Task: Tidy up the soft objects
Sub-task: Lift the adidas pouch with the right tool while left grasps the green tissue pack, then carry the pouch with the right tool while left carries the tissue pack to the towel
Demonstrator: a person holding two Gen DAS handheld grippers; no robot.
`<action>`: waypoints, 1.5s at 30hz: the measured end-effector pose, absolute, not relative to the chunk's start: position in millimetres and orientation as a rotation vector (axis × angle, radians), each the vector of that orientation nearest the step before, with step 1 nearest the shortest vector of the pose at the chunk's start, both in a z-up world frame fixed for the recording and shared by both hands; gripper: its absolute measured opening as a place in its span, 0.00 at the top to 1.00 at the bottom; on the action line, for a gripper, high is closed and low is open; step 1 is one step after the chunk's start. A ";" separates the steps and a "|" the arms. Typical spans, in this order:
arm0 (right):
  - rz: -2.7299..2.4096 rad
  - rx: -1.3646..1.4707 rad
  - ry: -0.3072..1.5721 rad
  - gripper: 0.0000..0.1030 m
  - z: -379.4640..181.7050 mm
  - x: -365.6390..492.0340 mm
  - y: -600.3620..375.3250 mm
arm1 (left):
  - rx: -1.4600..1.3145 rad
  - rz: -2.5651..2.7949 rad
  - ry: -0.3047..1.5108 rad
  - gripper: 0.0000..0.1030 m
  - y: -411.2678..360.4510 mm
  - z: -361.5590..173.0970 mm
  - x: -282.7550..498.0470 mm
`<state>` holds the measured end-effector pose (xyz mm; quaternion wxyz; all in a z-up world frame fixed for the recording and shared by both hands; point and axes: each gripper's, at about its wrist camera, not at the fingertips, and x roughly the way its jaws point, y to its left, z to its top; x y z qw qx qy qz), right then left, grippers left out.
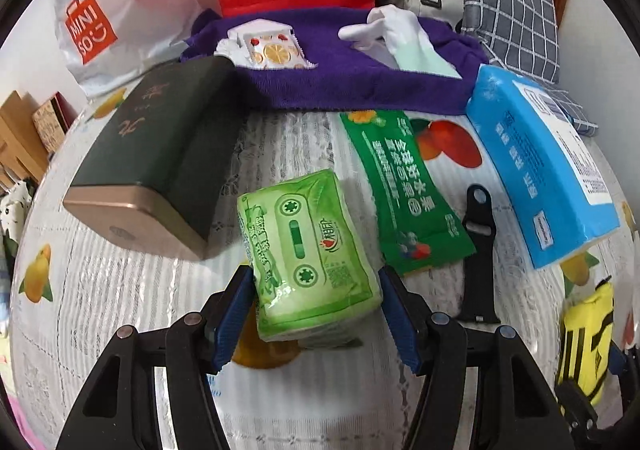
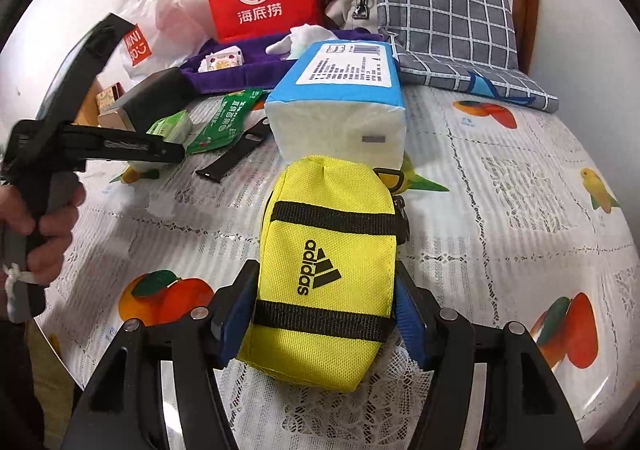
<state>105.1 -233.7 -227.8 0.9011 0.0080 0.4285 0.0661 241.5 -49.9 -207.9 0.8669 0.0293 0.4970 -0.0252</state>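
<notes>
The left gripper [image 1: 316, 314] is set over the green tissue pack [image 1: 308, 262], which lies on the lace-covered table [image 1: 120, 290] just beside the dark tin box [image 1: 160, 158]; the left blue pad appears to touch the pack's side, while a narrow gap shows at the right pad, so the jaws are read as bracketing the pack, not yet squeezing it; the straddle seems chosen so that the soft pack can be pinched across its short width. The right gripper [image 2: 324, 314] is placed likewise about the yellow pouch [image 2: 328, 270], which rests on the table, its far end touching or nearly touching the blue tissue packet [image 2: 340, 106]; the left pad is hidden behind the fabric and the right pad stands slightly clear, so a firm hold cannot be confirmed. A hand [image 2: 44, 226] is seen gripping the other tool's handle.

The tissue pack is glossy, printed with a cassette design, and visibly plump; the pouch is woven nylon, bright yellow with black straps and a black logo. The purple cloth [image 1: 360, 82] at the back, already bearing small items, is judged the likely gathering place.
</notes>
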 end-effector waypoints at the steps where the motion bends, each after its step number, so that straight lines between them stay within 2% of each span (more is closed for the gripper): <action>1: 0.136 0.014 0.885 0.38 -227.9 105.2 -233.4 | 0.056 -0.056 1.036 0.41 -50.1 -207.9 241.7; 7: 0.124 0.006 0.879 0.38 -228.5 105.4 -231.4 | 0.049 -0.067 1.012 0.46 -47.4 -208.1 241.1; 29: 0.069 -0.001 0.919 0.39 -218.3 98.3 -226.6 | 0.051 -0.082 1.047 0.47 -18.3 -203.9 191.4; 37: 0.050 -0.010 0.869 0.39 -192.5 84.5 -227.2 | 0.021 -0.051 1.053 0.47 6.0 -196.9 165.1; 45: 0.064 -0.014 0.804 0.39 -156.5 67.2 -221.5 | -0.002 -0.047 1.007 0.48 20.9 -166.3 137.7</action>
